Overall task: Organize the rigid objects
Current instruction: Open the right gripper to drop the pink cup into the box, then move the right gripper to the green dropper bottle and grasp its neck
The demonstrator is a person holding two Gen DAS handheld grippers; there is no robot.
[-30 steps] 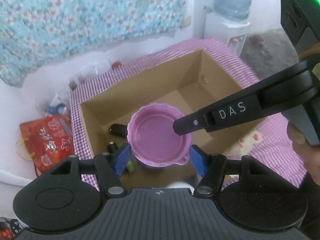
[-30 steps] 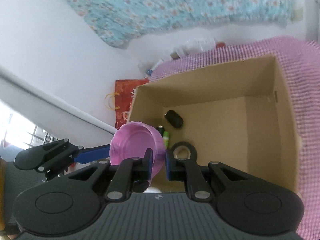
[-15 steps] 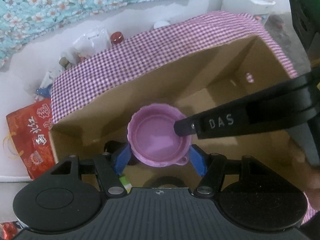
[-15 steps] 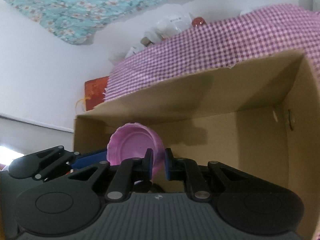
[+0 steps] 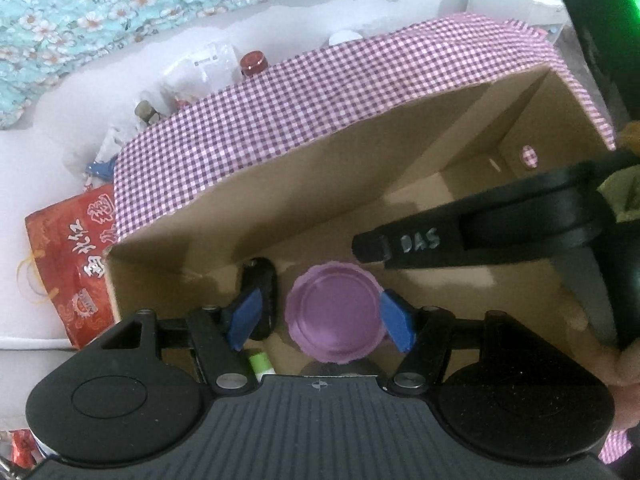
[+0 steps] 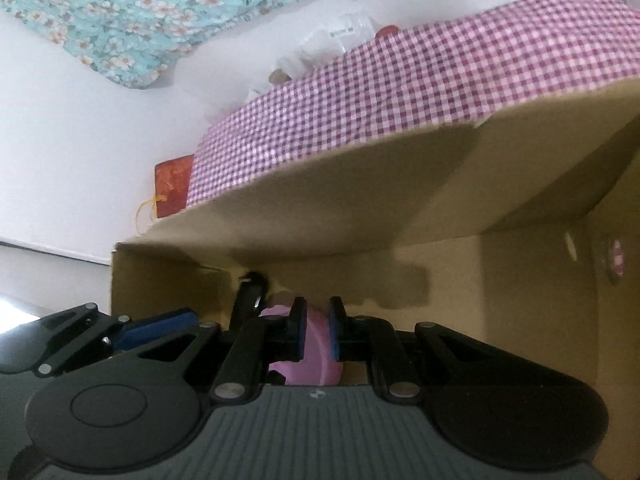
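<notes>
Pink bowl [image 5: 335,316] between both jaws

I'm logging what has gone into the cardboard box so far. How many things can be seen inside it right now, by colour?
Purple: 1, the bowl, gripped at its rim by the right gripper
Black: 1, a small oblong object near the box corner
Green and white: 1, a small tube-like item, partly hidden
Total: 3 visible

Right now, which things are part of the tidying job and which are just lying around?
Job things:
- pink bowl
- cardboard box
- left tongs
- right tongs, pinching the bowl's rim

Lying around:
- red bag
- red-capped bottle
- flowery curtain
</notes>
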